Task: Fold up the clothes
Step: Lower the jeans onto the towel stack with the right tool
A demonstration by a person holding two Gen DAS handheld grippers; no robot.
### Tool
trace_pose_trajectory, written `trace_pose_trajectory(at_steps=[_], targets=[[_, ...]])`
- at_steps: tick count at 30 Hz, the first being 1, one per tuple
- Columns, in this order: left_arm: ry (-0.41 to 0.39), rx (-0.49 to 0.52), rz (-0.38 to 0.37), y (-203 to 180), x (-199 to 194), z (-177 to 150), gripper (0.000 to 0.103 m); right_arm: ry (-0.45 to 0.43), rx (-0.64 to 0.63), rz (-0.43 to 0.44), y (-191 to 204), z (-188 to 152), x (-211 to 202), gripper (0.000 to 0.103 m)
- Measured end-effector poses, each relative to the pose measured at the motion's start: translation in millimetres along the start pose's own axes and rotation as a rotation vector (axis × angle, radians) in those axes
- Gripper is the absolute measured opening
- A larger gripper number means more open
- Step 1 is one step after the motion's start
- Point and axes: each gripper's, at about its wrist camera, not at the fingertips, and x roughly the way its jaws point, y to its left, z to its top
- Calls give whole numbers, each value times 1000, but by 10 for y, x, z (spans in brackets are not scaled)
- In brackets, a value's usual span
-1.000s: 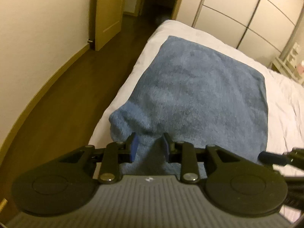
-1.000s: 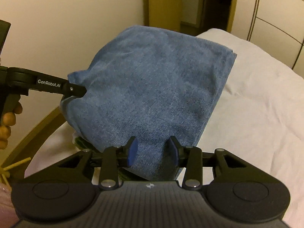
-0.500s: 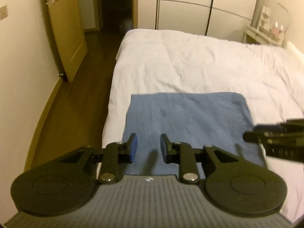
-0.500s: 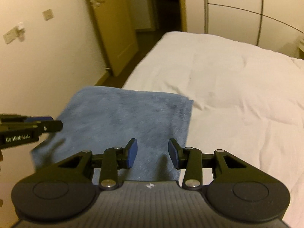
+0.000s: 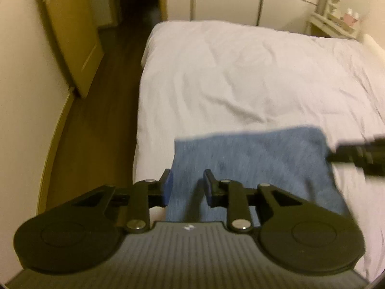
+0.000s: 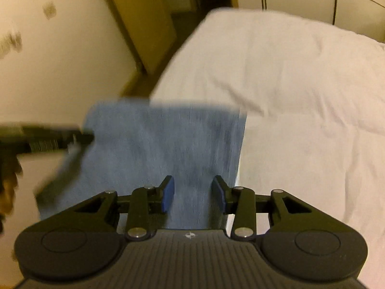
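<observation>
A blue towel (image 5: 255, 159) lies folded flat on the near corner of the white bed (image 5: 240, 72). It also shows in the right wrist view (image 6: 168, 144), blurred by motion. My left gripper (image 5: 187, 185) is open and empty above the towel's near left edge. My right gripper (image 6: 193, 192) is open and empty above the towel's near right part. Each gripper shows in the other's view, the right one (image 5: 356, 154) at the towel's right edge and the left one (image 6: 48, 139) at its left edge.
Dark wooden floor (image 5: 101, 110) runs along the bed's left side beside a cream wall and a wooden door (image 5: 72, 36). White wardrobe doors (image 5: 228, 0) stand beyond the bed. A small shelf (image 5: 336, 21) with items stands at the far right.
One second ago both grippers held the towel raised. They laid it folded on the bed and let go. Both have since pulled back toward the near edge.
</observation>
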Motion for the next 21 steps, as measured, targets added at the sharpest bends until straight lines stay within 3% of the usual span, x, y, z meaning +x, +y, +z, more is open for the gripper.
trace_pose_trajectory(at_steps=[5, 10, 13, 21], targets=[[-24, 50, -37, -91, 187, 253, 16, -70, 45, -28, -201, 389, 116, 30], [68, 41, -33, -65, 709, 255, 14, 32, 56, -9, -406, 365, 627, 28], [61, 32, -21, -53, 777, 221, 15, 53, 77, 11, -419, 212, 720, 28], [72, -33, 66, -59, 301, 149, 17, 3, 62, 70, -478, 139, 393, 30]])
